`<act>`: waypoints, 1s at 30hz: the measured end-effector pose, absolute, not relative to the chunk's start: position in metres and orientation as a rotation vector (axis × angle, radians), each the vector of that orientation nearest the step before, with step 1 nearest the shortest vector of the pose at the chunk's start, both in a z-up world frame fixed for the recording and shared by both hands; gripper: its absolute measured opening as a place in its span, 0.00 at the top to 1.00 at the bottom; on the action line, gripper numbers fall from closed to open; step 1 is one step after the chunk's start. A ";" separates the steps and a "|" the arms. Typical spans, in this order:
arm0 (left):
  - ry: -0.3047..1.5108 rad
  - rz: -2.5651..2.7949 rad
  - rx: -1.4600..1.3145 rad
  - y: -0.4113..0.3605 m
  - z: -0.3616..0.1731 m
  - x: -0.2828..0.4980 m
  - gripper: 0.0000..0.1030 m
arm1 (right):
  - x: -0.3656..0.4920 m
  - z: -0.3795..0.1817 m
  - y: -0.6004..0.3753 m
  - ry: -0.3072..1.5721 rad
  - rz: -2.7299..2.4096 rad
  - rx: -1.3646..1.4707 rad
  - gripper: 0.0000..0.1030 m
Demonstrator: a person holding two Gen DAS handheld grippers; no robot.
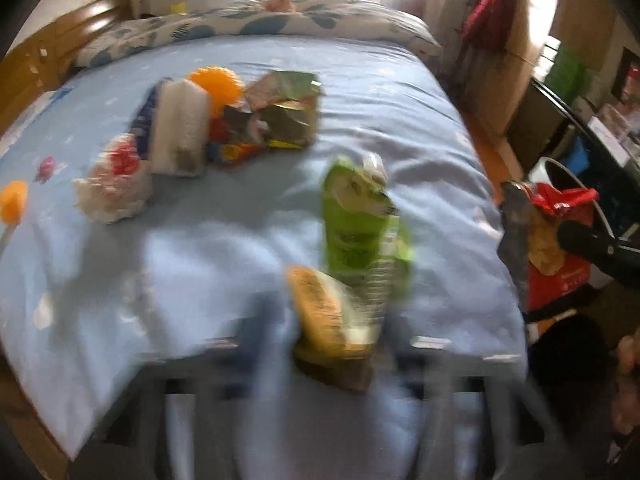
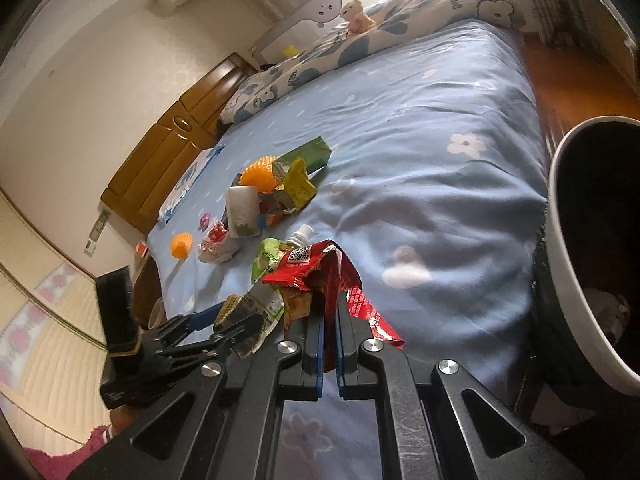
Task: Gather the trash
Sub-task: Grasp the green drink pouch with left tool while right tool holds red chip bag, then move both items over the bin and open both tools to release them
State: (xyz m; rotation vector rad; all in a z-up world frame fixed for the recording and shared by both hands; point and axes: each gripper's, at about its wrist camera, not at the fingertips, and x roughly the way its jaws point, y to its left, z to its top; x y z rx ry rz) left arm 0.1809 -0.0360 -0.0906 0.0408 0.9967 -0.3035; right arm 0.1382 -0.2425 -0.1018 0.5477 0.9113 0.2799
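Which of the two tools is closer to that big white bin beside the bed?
Right. The right tool, shut on a red wrapper, is at the bed's edge with the white bin just to its side. The left tool sits further along the bed, beyond the right one.

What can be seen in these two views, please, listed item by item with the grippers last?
Red snack wrapper: one, red, clamped in the right gripper above the bed's near edge.
Green pouch: one, green, at the bed's near edge by the left gripper.
Yellow-brown packet: one, between the left gripper's fingers.
Spiky balls: two, orange, on the bed's left part.
White block: one, in the litter pile.
Green carton: one, behind the pile.
Bed sheet: one, blue, flowered.
Bin: one, white rim, right of the bed.
Plush toy: one, on the pillows.
Left gripper: around the packet.
Right gripper: shut on the wrapper.
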 end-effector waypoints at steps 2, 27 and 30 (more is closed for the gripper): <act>0.973 -0.293 0.056 -0.041 -0.089 0.179 0.65 | 0.136 -0.100 -0.247 0.904 0.273 0.548 0.96; 0.835 -0.518 0.040 -0.106 -0.033 0.140 0.69 | 0.079 -0.069 -0.338 0.788 0.105 0.586 0.96; 0.836 -0.557 0.059 -0.124 -0.031 0.139 0.69 | 0.074 -0.069 -0.353 0.777 0.069 0.595 0.96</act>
